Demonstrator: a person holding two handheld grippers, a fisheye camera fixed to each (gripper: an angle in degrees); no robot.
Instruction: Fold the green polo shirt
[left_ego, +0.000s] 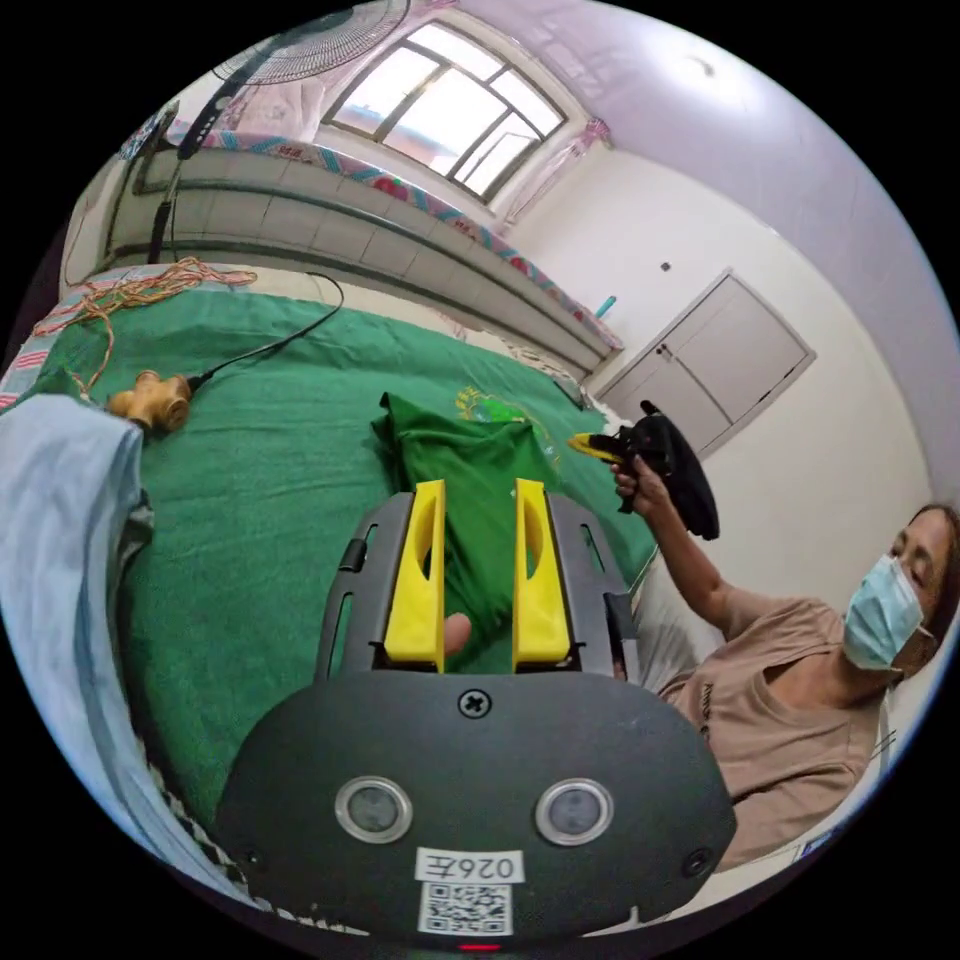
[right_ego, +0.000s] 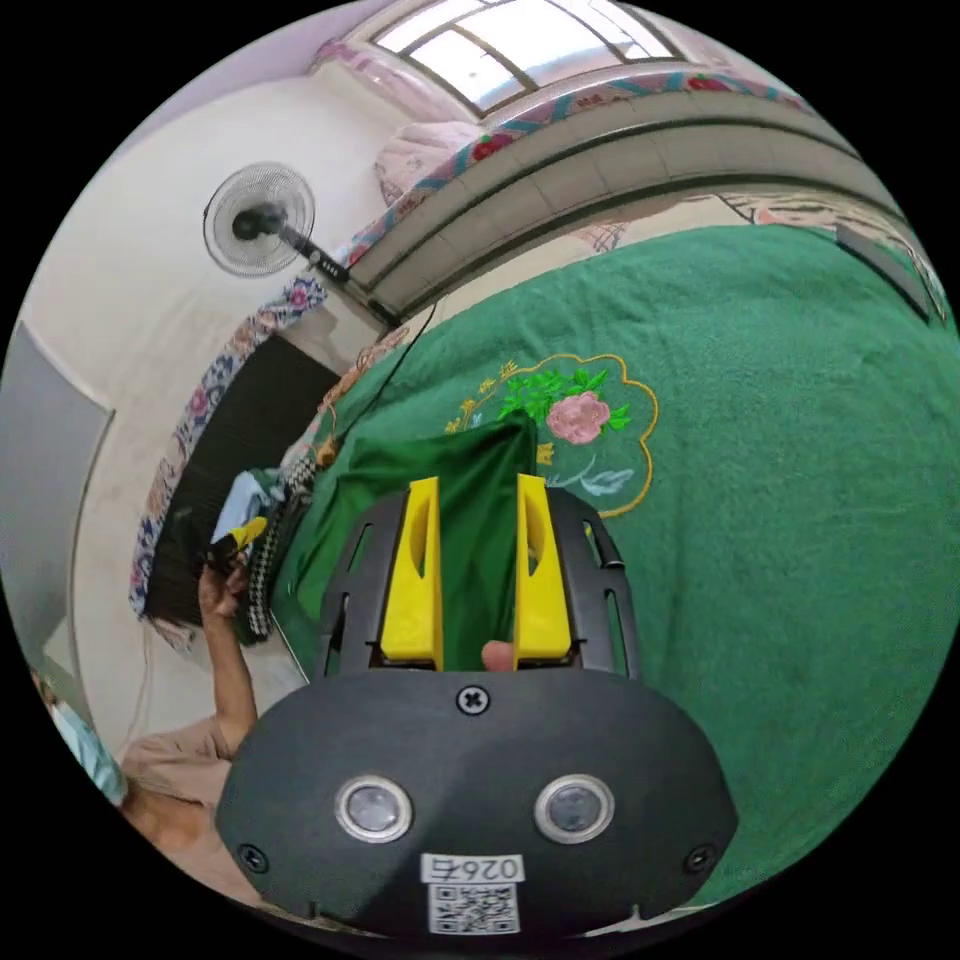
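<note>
Mid-frame in left gripper view, left gripper (left_ego: 478, 520) jaws apart w/ green polo shirt (left_ego: 470, 470) between, unclamped. Right gripper (right_ego: 478, 520) likewise over shirt, on green blanket (right_ego: 780, 480)

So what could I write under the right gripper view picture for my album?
Open hand-held gripper over a folded green polo shirt on a green blanket with an embroidered pink flower.

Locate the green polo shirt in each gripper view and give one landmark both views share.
Left gripper view: the green polo shirt lies centre, beyond and between the left gripper jaws.
Right gripper view: it sits centre, between the right gripper jaws.
Shared landmark: the green bedspread under it.
</note>
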